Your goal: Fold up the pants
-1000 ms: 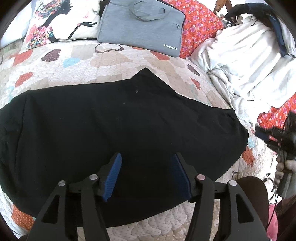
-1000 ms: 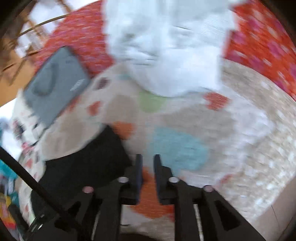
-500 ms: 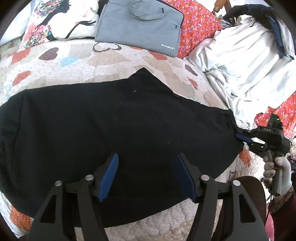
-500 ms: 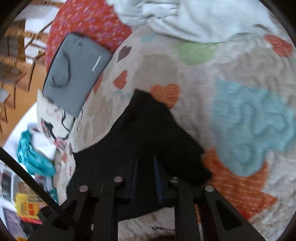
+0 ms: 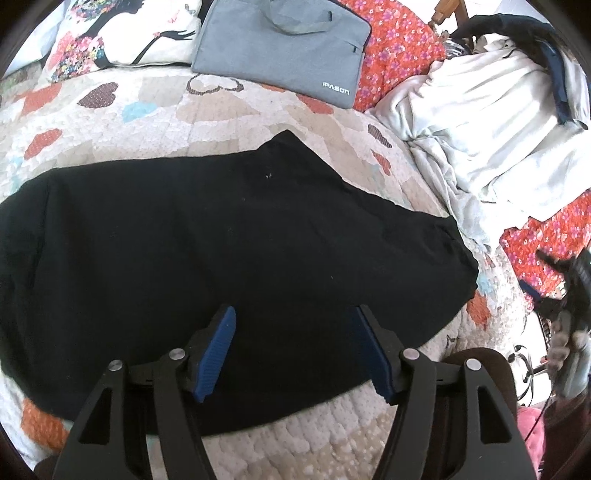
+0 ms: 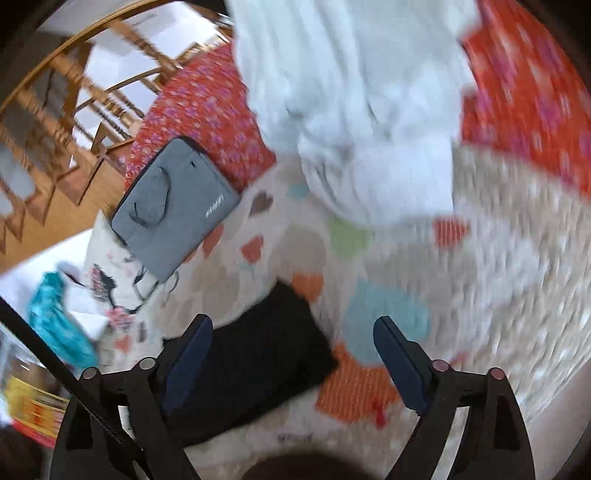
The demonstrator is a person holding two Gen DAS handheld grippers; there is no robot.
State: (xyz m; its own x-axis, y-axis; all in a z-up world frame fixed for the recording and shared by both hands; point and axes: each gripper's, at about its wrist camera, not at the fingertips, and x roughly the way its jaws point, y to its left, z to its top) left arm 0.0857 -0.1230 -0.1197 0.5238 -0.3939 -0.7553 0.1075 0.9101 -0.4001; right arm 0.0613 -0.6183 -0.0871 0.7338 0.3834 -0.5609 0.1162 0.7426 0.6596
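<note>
The black pants lie spread flat across the heart-patterned quilt, reaching from the left edge to the right side of the bed. My left gripper is open and empty, hovering over their near edge. My right gripper is open and empty above the pants' right end; the right wrist view is blurred. In the left wrist view the right gripper shows at the far right, away from the pants.
A grey laptop bag and a printed pillow lie at the back. A pile of white bedding sits at the right on a red floral cover. A wooden headboard stands behind.
My right gripper was shut at the pants' right end; it has opened and pulled back to the right. The left gripper stayed open and nearly still.
</note>
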